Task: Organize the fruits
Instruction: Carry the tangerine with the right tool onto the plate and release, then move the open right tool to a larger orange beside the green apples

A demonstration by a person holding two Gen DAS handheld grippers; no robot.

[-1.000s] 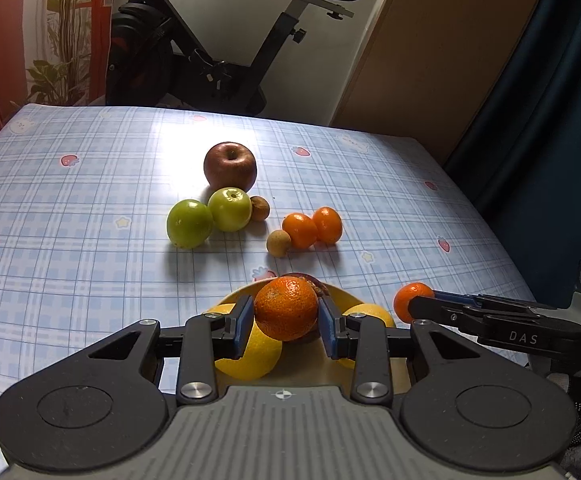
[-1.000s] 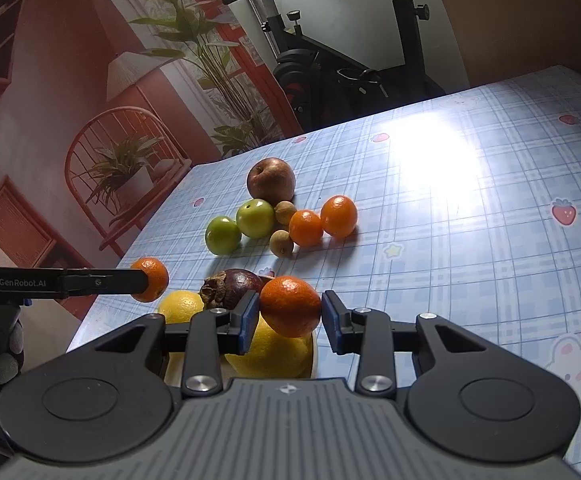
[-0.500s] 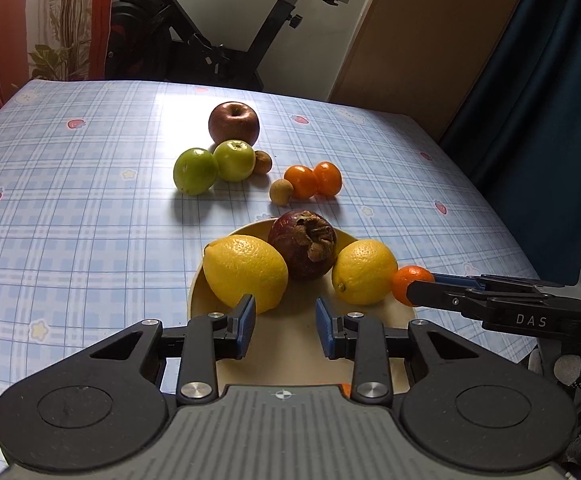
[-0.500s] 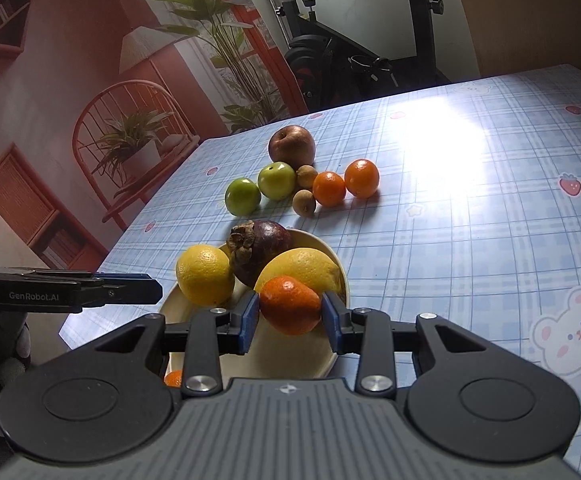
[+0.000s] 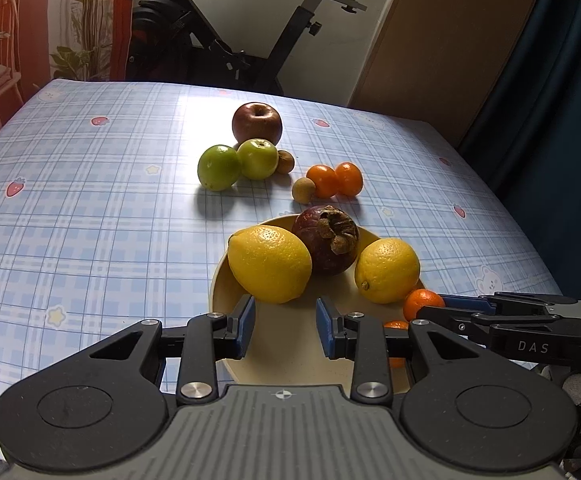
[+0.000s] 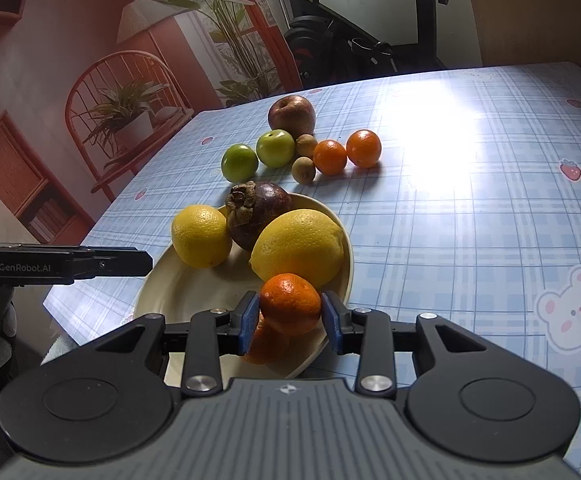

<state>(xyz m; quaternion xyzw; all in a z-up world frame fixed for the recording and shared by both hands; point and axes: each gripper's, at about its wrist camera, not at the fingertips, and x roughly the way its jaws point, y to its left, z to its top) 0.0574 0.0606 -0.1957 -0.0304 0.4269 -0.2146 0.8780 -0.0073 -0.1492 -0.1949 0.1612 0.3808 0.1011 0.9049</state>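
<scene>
The left gripper [image 5: 285, 328] has its blue-padded jaws spread w/ nothing between them, over the near part of the round cream plate [image 5: 282, 356]. The right gripper [image 6: 290, 322] is clamped on a small, dimpled mandarin [image 6: 290, 303], held over the plate's near right rim. A second orange fruit [image 6: 264, 344] lies on the plate just beneath it (the right view shows this best; the left view shows only a sliver behind a finger).

On the plate: a big pebbly-skinned lemon [image 5: 269, 264], a smaller lemon [image 5: 387, 270], and between them, farther back, a glossy dark purple mangosteen [image 5: 325, 238] w/ a dry brown cap.

Farther on the plaid, shiny tablecloth [image 5: 90, 208]: a red apple [image 5: 256, 123], two smooth green apples [image 5: 218, 167] [image 5: 257, 159], two small tan round fruits [image 5: 284, 161] [image 5: 303, 189], and two oranges touching [image 5: 322, 180] [image 5: 348, 178].

Only the right view shows the bear print [image 6: 572, 306] on the cloth's near right.
</scene>
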